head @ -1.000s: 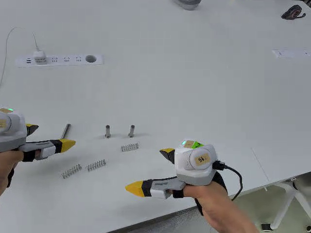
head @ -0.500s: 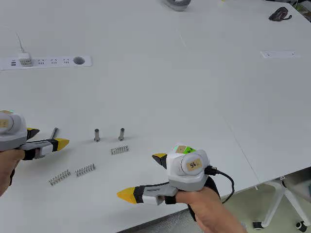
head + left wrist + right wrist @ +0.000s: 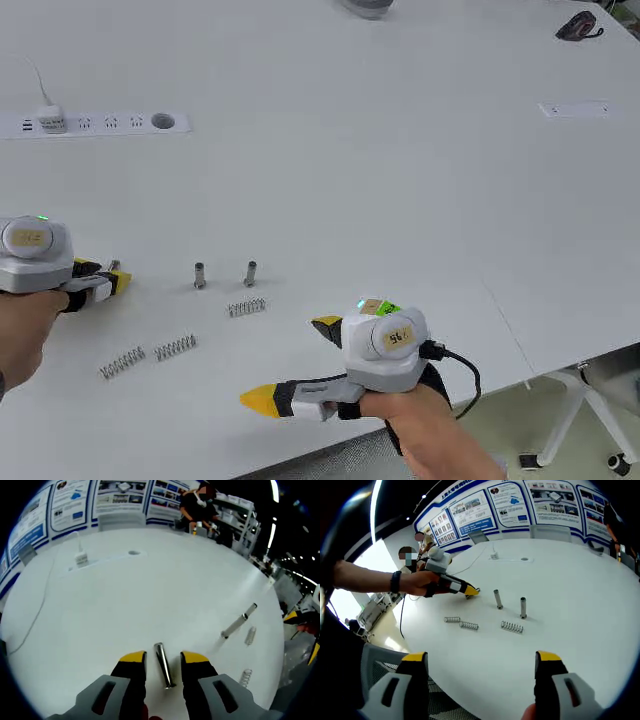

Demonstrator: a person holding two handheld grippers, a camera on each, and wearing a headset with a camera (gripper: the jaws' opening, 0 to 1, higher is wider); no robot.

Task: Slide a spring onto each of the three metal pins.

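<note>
Pins come first: the lying pin (image 3: 113,266) is flat on the bench (image 3: 400,200) toward its near-left corner. It lies lengthwise between the jaws of your left gripper (image 3: 163,656), which are spread a little with a gap on each side of it, so nothing is pinched. To its right the middle pin (image 3: 199,275) and the right pin (image 3: 250,273) stand upright side by side, apart from each other. All three springs lie loose on the bench, none on a pin. The right spring (image 3: 246,307) is just nearer to you than the right pin. The middle spring (image 3: 175,348) and the left spring (image 3: 122,362) lie end to end closer to the near edge. Your right gripper (image 3: 292,362) hangs over the near edge with its jaws spread wide and nothing between them, well apart from the springs. A power strip (image 3: 95,123) with a white plug in it lies toward the far-left edge. The round sticker on top of your right gripper carries two digits that you cannot read with certainty, and the posters on the wall in both gripper views are too small to read. Half a second ago your left gripper's tip pointed just past the lying pin, beside it; now its jaws straddle that pin, while your right gripper has barely shifted.
</note>
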